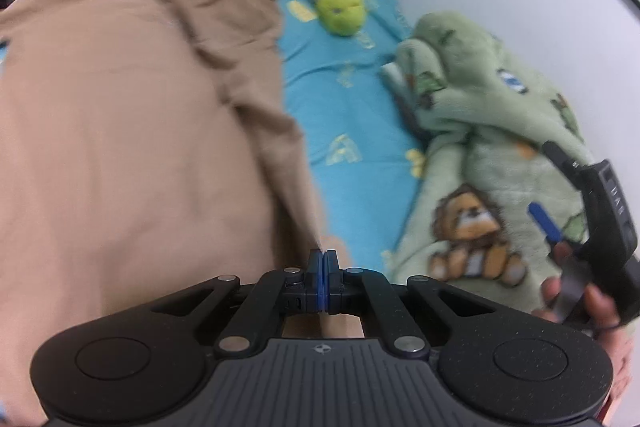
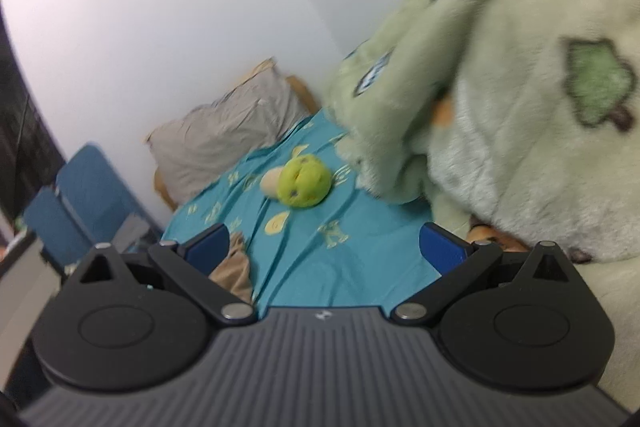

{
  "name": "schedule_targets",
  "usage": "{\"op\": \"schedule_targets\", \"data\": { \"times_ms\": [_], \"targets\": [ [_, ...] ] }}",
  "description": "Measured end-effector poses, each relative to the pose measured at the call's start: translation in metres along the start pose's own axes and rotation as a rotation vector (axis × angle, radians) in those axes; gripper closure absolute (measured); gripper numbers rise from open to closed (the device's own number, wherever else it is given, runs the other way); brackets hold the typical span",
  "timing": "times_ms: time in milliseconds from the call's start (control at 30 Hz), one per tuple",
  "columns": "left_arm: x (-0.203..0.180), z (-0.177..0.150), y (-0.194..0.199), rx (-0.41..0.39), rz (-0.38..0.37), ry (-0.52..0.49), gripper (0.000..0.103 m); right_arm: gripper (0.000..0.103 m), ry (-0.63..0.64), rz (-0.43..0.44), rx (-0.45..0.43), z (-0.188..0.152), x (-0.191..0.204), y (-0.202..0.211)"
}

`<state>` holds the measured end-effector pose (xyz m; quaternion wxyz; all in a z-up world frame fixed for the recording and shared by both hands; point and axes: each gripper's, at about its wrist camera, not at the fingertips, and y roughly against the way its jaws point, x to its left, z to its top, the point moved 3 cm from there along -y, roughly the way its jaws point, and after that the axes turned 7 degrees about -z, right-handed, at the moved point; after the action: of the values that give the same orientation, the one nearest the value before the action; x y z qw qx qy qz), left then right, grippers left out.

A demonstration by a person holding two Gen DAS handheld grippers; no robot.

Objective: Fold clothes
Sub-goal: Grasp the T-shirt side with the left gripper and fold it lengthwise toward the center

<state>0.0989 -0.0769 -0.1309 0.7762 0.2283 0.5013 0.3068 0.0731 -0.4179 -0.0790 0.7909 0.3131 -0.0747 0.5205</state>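
Observation:
A tan shirt (image 1: pixel 120 131) lies spread over the left of the bed, collar at the far end. My left gripper (image 1: pixel 322 257) is shut on the shirt's near right edge, pinching a thin fold of cloth. My right gripper (image 2: pixel 324 247) is open and empty, held above the blue sheet (image 2: pixel 320 259); a corner of the tan shirt (image 2: pixel 236 273) shows by its left finger. In the left wrist view the right gripper (image 1: pixel 560 211) hangs at the far right over the green blanket, held by a hand.
A green fleece blanket (image 1: pixel 480 131) with animal prints is bunched on the right of the bed, against the white wall. A green plush toy (image 1: pixel 342 13) lies on the blue sheet (image 1: pixel 344 99) further up. A grey pillow (image 2: pixel 228 135) and blue chairs (image 2: pixel 80 199) stand beyond.

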Motion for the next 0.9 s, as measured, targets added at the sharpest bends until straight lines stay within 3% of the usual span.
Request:
{"op": "schedule_targets", "data": {
  "times_ms": [267, 367, 400, 533, 633, 900],
  "targets": [
    [0.039, -0.006, 0.012, 0.025, 0.111, 0.023, 0.102, 0.0, 0.191, 0.032, 0.162, -0.034, 0.043, -0.024],
    [0.054, -0.009, 0.017, 0.035, 0.152, 0.032, 0.097, 0.0, 0.247, 0.04, 0.21, -0.046, 0.055, -0.03],
    [0.059, -0.009, 0.019, 0.038, 0.166, 0.035, 0.089, 0.0, 0.264, 0.045, 0.225, -0.05, 0.058, -0.031],
    [0.073, -0.01, 0.03, 0.049, 0.252, 0.05, 0.035, 0.0, 0.293, 0.067, 0.278, -0.06, 0.067, -0.033],
    [0.085, -0.011, 0.051, 0.034, 0.349, 0.094, 0.022, 0.0, 0.274, 0.067, 0.309, -0.063, 0.065, -0.037],
    [0.125, -0.02, 0.081, 0.092, 0.556, 0.318, 0.021, 0.0, 0.14, 0.078, 0.393, -0.065, 0.049, -0.051]
  ]
}}
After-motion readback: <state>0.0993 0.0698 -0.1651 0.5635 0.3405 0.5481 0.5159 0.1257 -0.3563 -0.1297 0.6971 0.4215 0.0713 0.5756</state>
